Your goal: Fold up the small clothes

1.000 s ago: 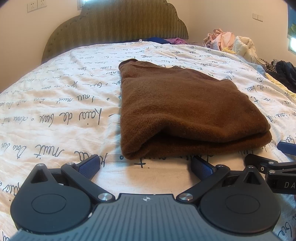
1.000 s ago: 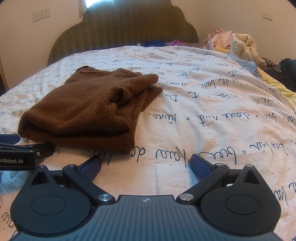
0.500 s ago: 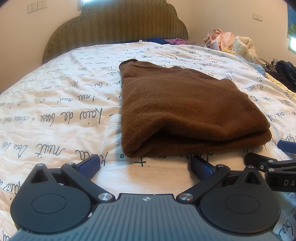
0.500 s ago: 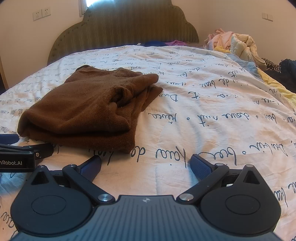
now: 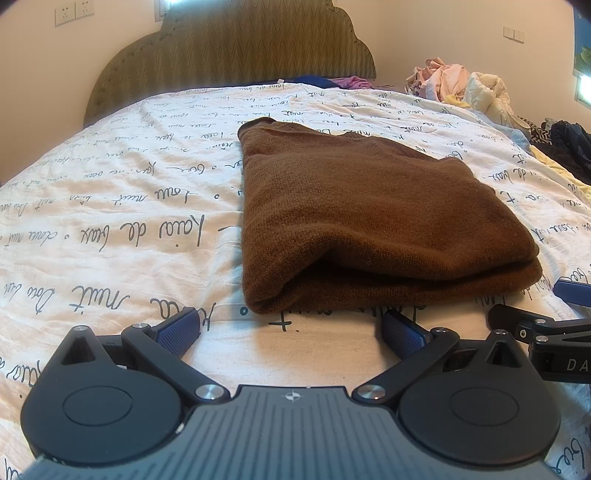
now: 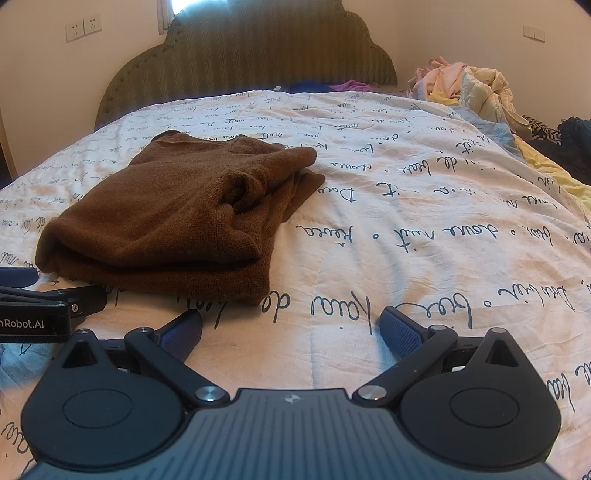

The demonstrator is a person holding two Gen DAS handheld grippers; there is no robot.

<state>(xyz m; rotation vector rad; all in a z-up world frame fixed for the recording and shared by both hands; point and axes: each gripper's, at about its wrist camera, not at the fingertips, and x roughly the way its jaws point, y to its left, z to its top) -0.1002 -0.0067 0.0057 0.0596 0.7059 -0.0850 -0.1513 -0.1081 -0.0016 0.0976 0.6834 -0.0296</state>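
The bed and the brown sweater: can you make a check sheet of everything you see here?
Surface: bed quilt, white with script lettering.
Job's things: brown sweater, folded into layers and lying flat; its right side looks bunched in the right wrist view.
Clutter: clothes pile at the bed's far right; dark clothes beside it.
Grippers: left hand-held gripper open and empty, just short of the sweater; right hand-held gripper open and empty, over bare quilt.
Cables: nothing seen.
Surroundings: green headboard, wall sockets.
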